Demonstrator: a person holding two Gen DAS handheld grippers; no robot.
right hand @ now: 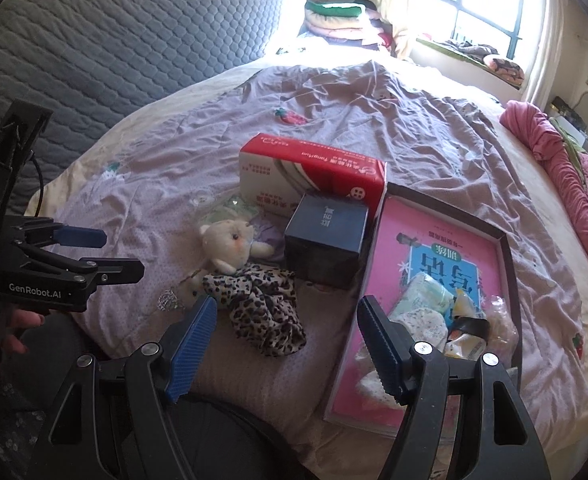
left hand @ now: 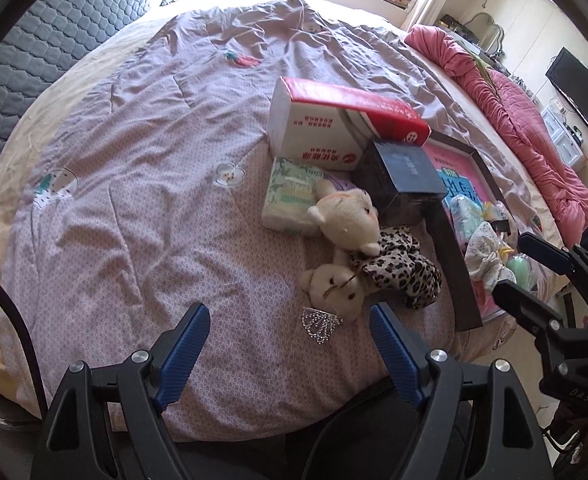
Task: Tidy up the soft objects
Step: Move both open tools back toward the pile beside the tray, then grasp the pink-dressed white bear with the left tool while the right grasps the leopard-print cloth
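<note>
On the lilac bedspread (left hand: 141, 168) lies a cream teddy bear (left hand: 346, 220) (right hand: 229, 248), a smaller bear (left hand: 334, 284) below it, and a leopard-print cloth (left hand: 398, 268) (right hand: 261, 304) beside them. A silver tiara (left hand: 321, 324) lies just ahead of my left gripper (left hand: 289, 312), which hangs open and empty over the bedspread. My right gripper (right hand: 289, 304) is open too, with nothing between its fingers, above the leopard cloth's near edge and the tray's left rim. A dark-framed tray (right hand: 510, 280) holds a pink book (right hand: 414, 248) and several small soft items (right hand: 422, 312).
A red-and-white tissue box (left hand: 334, 120), a dark blue box (left hand: 402, 176) and a green tissue pack (left hand: 289, 196) stand behind the toys. A pink quilt (right hand: 574, 184) lies along the right; a grey quilted headboard (right hand: 113, 40) is at the left.
</note>
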